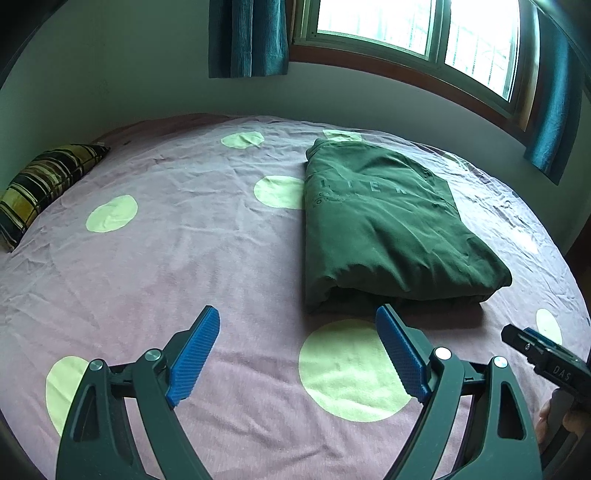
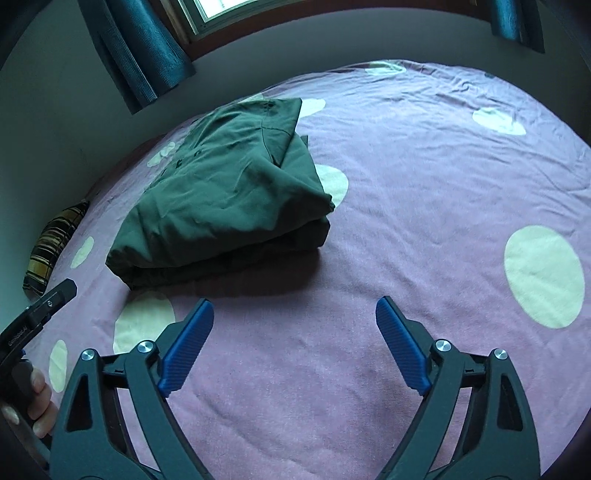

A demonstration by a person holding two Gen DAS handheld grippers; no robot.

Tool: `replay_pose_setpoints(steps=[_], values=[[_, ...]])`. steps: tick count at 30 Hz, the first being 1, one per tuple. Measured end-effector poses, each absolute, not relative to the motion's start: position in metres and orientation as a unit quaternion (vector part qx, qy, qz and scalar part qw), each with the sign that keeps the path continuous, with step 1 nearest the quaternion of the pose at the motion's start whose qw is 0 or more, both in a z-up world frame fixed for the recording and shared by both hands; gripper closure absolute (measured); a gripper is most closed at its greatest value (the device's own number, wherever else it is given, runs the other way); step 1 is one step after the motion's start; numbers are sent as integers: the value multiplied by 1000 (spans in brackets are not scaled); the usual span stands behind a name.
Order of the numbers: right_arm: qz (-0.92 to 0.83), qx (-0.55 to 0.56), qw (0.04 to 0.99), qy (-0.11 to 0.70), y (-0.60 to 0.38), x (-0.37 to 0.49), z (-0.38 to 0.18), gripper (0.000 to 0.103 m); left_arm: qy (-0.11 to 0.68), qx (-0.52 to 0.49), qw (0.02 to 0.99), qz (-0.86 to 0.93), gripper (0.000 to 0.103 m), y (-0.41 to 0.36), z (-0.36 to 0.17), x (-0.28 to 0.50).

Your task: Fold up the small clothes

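Observation:
A dark green garment (image 1: 384,225) lies folded into a thick rectangle on the purple bedsheet with pale green dots (image 1: 166,266). It also shows in the right wrist view (image 2: 225,199), with faint lettering on top. My left gripper (image 1: 297,325) is open and empty, just short of the garment's near edge. My right gripper (image 2: 294,317) is open and empty, a little back from the garment's near right corner. Each gripper's body shows at the edge of the other's view: the right (image 1: 546,362) and the left (image 2: 33,317).
A plaid yellow and black pillow (image 1: 44,184) lies at the bed's left edge by the wall. A window (image 1: 417,33) with teal curtains (image 1: 247,37) is behind the bed. The sheet (image 2: 424,206) stretches right of the garment.

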State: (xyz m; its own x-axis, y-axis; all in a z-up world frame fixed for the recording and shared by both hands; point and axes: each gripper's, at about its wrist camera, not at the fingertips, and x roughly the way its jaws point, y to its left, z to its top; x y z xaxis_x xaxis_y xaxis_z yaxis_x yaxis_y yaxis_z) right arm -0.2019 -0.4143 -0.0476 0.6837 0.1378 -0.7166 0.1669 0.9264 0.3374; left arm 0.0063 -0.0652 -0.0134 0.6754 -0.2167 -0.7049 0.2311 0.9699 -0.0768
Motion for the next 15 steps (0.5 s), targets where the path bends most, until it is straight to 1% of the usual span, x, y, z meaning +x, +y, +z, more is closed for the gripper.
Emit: replay_pose_setpoints(steps=[15], values=[[-14, 180, 908, 377, -406, -211, -30, 12, 367, 14, 923, -114, 17, -68, -7, -8]])
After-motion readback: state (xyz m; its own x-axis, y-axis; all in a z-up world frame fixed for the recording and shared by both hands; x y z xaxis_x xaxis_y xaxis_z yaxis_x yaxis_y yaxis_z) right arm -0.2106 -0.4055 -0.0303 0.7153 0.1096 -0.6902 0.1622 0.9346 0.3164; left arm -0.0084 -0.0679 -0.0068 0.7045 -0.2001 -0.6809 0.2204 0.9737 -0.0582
